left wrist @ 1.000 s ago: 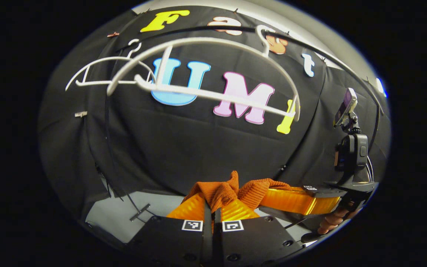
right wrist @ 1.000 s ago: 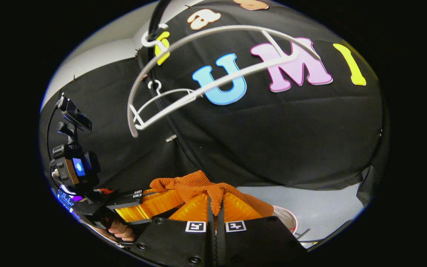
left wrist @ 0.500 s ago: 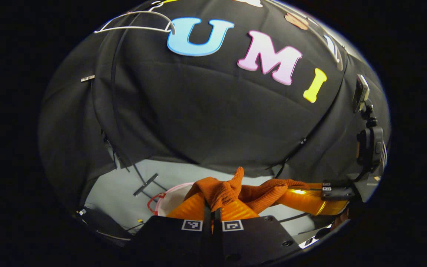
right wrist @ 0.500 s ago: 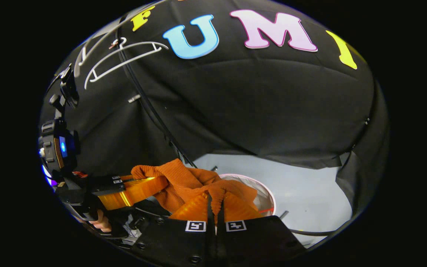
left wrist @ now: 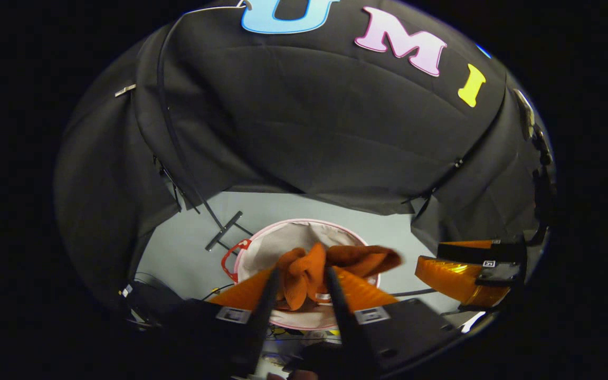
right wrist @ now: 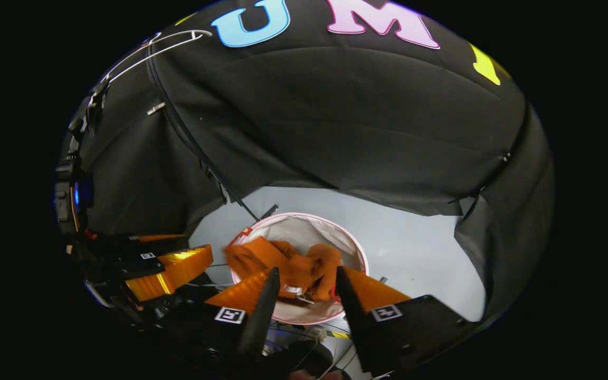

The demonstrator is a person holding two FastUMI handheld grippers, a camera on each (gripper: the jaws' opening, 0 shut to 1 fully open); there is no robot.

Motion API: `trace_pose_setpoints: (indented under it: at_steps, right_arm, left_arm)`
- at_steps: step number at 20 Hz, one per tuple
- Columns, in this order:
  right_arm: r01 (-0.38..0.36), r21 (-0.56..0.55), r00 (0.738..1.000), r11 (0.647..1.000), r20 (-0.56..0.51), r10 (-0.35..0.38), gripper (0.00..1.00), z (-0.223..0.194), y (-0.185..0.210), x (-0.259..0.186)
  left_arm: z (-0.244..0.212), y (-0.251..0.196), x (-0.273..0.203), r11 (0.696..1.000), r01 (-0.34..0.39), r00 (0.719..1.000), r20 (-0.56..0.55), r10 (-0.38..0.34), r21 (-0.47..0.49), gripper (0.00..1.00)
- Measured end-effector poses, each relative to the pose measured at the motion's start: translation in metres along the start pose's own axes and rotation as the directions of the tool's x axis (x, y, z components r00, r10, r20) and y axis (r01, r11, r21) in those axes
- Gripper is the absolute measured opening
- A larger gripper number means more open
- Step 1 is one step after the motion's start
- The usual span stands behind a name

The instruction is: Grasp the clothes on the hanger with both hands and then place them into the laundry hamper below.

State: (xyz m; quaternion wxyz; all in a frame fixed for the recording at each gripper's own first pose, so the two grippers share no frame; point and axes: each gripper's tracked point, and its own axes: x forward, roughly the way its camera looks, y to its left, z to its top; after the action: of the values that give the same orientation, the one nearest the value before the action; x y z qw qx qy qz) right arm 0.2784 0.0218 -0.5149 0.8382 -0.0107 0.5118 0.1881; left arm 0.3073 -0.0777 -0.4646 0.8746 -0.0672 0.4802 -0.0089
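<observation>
Orange garment (left wrist: 312, 266) above hamper (left wrist: 262, 248), tongs apart.

Garment (left wrist: 312, 266): ribbed knit cloth, matt. Hamper (left wrist: 262, 248): smooth pale fabric lining. Floor (right wrist: 420, 248): smooth, matt. Hanger (right wrist: 151, 45): thin wire.

My own fingers (left wrist: 269, 295) cover the near rim of the laundry hamper (left wrist: 262, 240) in the left gripper view, so I cannot see its front wall. The orange garment (left wrist: 330, 261) is smeared with motion blur; whether it touches the hamper's lining I cannot tell. In the right gripper view the garment (right wrist: 288, 264) is blurred too, and its lower edge is hidden behind my fingers (right wrist: 262, 303). A white hanger (right wrist: 151, 45) near the top edge is thin and partly cut off.
</observation>
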Motion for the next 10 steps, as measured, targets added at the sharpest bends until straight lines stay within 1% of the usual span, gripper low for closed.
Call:
trace_pose_setpoints:
  at_steps: [1,2,3,4,7,8,9,10]
  right_arm:
    - [0.035,-0.015,0.999,0.999,-0.006,-0.035,0.84,-0.002,-0.006,0.002]
    - [0.067,-0.019,0.998,0.998,-0.007,-0.067,0.87,-0.005,-0.013,0.004]
    - [0.101,-0.017,0.995,0.995,-0.012,-0.101,0.9,-0.007,-0.02,0.004]
    - [0.107,-0.008,0.994,0.994,-0.011,-0.108,0.92,-0.007,-0.021,0.003]
    - [0.114,0.025,0.993,0.993,-0.007,-0.114,0.93,-0.006,-0.021,-0.003]
    - [0.119,0.03,0.993,0.992,-0.002,-0.119,0.99,-0.006,-0.022,-0.007]
    - [0.129,0.034,0.992,0.991,0.002,-0.129,0.99,-0.005,-0.023,-0.01]
    - [0.142,0.039,0.99,0.989,0.01,-0.142,0.94,-0.004,-0.024,-0.012]
  left_arm:
    - [-0.005,0.001,-0.001,1.0,-0.005,1.0,-0.008,0.005,0.014,0.8]
    - [-0.007,0.001,0.004,1.0,-0.011,1.0,-0.011,0.011,0.021,0.98]
    - [-0.009,0.001,0.003,1.0,-0.014,1.0,-0.014,0.014,0.024,0.97]
    - [-0.009,-0.001,0.002,1.0,-0.01,1.0,-0.014,0.01,0.021,0.96]
    - [-0.008,-0.003,-0.005,1.0,0.007,1.0,-0.012,-0.007,0.009,0.96]
    - [-0.006,-0.002,-0.008,1.0,0.009,1.0,-0.007,-0.009,0.009,0.96]
    - [-0.005,-0.002,-0.012,1.0,0.011,1.0,-0.001,-0.011,0.009,0.96]
    - [-0.003,-0.002,-0.016,1.0,0.01,1.0,0.007,-0.011,0.009,0.96]
